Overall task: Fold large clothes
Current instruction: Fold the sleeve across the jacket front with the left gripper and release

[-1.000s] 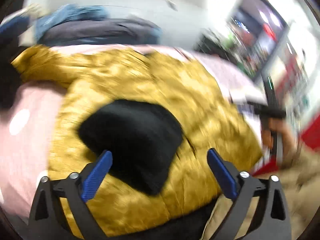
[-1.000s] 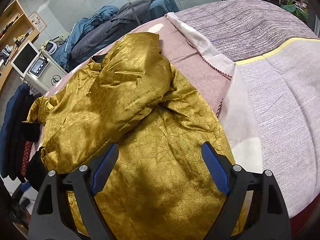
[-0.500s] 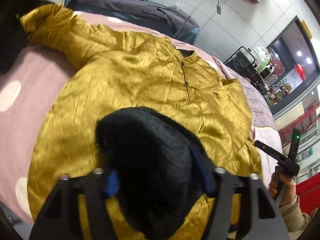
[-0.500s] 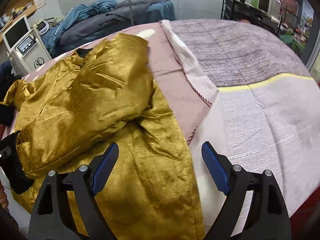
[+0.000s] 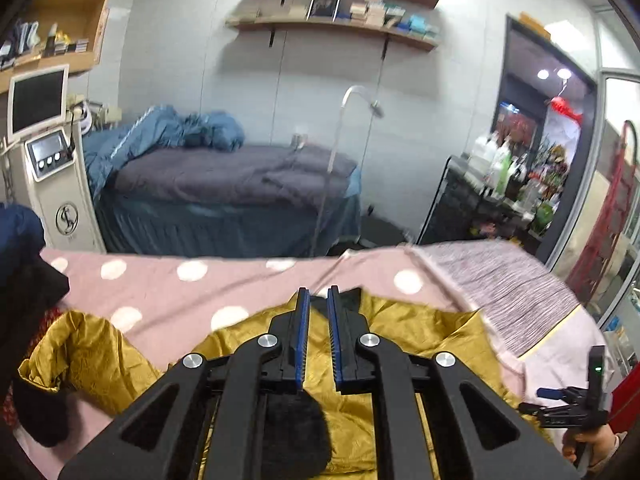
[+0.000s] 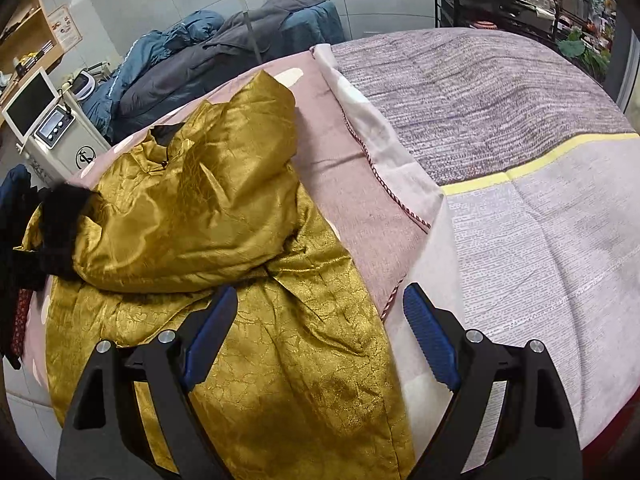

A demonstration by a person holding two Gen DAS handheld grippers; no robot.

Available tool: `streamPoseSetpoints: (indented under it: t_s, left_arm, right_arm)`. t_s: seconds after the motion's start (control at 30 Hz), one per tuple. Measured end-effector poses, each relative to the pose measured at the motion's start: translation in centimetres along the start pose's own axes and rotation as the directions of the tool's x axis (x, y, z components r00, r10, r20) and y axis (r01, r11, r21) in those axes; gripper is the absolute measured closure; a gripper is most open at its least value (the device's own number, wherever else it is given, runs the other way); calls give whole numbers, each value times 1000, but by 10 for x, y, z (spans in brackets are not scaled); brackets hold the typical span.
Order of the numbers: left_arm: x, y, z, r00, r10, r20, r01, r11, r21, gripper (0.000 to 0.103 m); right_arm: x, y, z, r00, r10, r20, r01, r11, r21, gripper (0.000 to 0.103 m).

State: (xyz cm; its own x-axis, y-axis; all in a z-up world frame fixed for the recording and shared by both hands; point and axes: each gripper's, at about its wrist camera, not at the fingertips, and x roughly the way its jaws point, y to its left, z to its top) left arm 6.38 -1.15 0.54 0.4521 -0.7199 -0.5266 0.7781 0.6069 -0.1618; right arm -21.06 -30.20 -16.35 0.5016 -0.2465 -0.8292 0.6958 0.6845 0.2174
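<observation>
A gold satin shirt (image 6: 240, 208) lies crumpled on the pink dotted bedcover (image 5: 180, 292), one sleeve folded across its body. That sleeve's black fur cuff (image 6: 60, 216) rests at the shirt's left edge. In the left wrist view my left gripper (image 5: 318, 292) is raised over the shirt (image 5: 420, 328) and shut. Only gold cloth shows through the thin slit between its pads, and the black fur cuff (image 5: 296, 436) lies below the fingers. My right gripper (image 6: 320, 292) hovers open above the shirt's lower part, holding nothing. It also shows as the right gripper (image 5: 576, 408) in a person's hand.
A lilac-grey blanket (image 6: 480, 92) covers the bed's right half. Dark clothes (image 5: 24, 280) are piled at the left edge. Beyond the bed stand a white machine with a screen (image 5: 52, 184), a second bed with grey and blue bedding (image 5: 224, 184) and a black rack of bottles (image 5: 500, 184).
The left gripper went from wide open around the black cuff to shut, then rose and tilted up toward the room. The cuff now lies further up the shirt. The right gripper stayed open, barely shifting.
</observation>
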Motion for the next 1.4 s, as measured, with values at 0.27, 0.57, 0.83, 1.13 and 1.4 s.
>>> streamPoseSetpoints:
  t_s: [0.27,0.57,0.83,1.13,1.4]
  left_arm:
    - [55,56,-84,958,102,-268,-154,971,-184,20]
    - [110,59,-118,901,81,-425,-162,974,-157,55]
    - [122,51,-93,936,116,-333,-170,976,-139,86]
    - [143,59,-116,865,242,-439,-321,940,-113,47]
    - [90,3,-111,923,236,-305,-251,968,-10,18]
  right_arm:
    - [10,9,18,999,46,-8,-46,999,-24,19]
    - [60,41,83,975,217,-46,-217,976,-3,31]
    - [71,32,90,997,79,4,-79,997,-13,91]
    - [88,7,87,995,54,-84,-43,990,132,28]
    - [5,68,62,974,22,224,15,986,-164,15]
